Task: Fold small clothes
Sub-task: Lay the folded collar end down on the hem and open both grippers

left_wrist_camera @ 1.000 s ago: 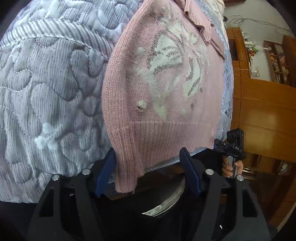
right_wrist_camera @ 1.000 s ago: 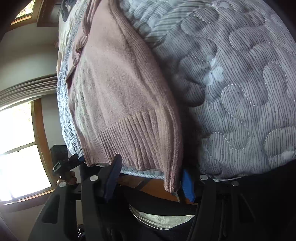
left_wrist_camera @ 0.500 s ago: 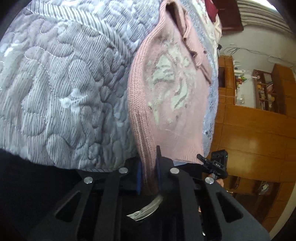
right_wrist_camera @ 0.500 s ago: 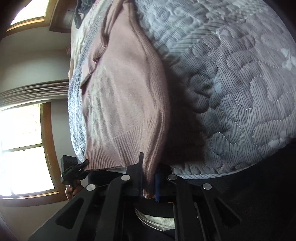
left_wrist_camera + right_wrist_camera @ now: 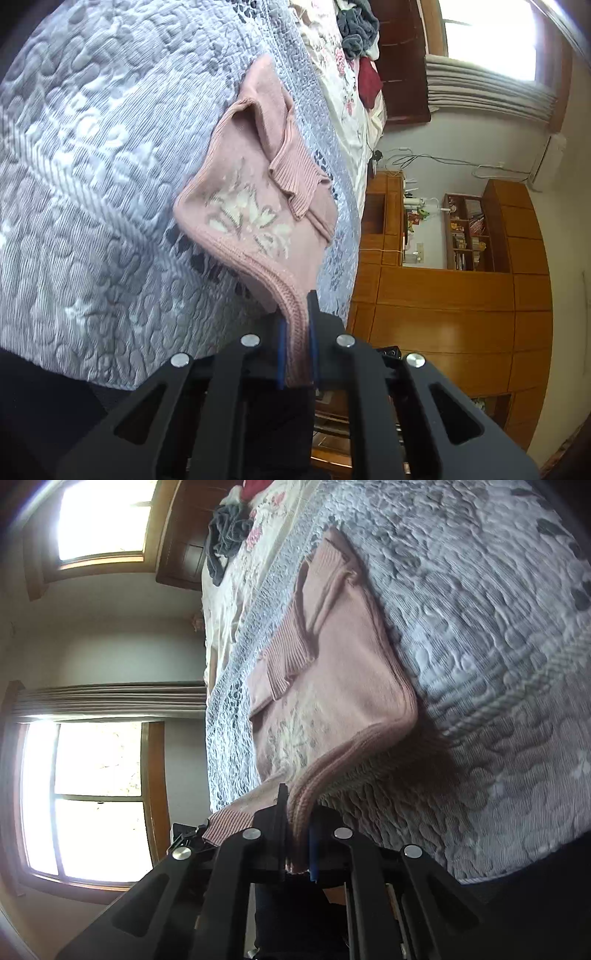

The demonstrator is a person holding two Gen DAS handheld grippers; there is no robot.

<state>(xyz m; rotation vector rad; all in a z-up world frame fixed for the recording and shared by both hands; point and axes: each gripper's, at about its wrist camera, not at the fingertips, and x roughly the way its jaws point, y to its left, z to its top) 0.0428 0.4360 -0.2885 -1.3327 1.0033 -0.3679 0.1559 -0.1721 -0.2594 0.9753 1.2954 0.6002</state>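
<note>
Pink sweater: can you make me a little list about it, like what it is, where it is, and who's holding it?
thing: pink sweater with a pale knitted pattern on the front
lying on: grey quilted bedspread
left gripper: shut on the ribbed hem
right gripper: shut on the ribbed hem at the other corner
shape now: hem end lifted, collar end resting on the bedspread
sleeve: folded across the front
farther back: dark grey clothes in a heap

Sweater (image 5: 258,221) hem hidden inside both claws
</note>
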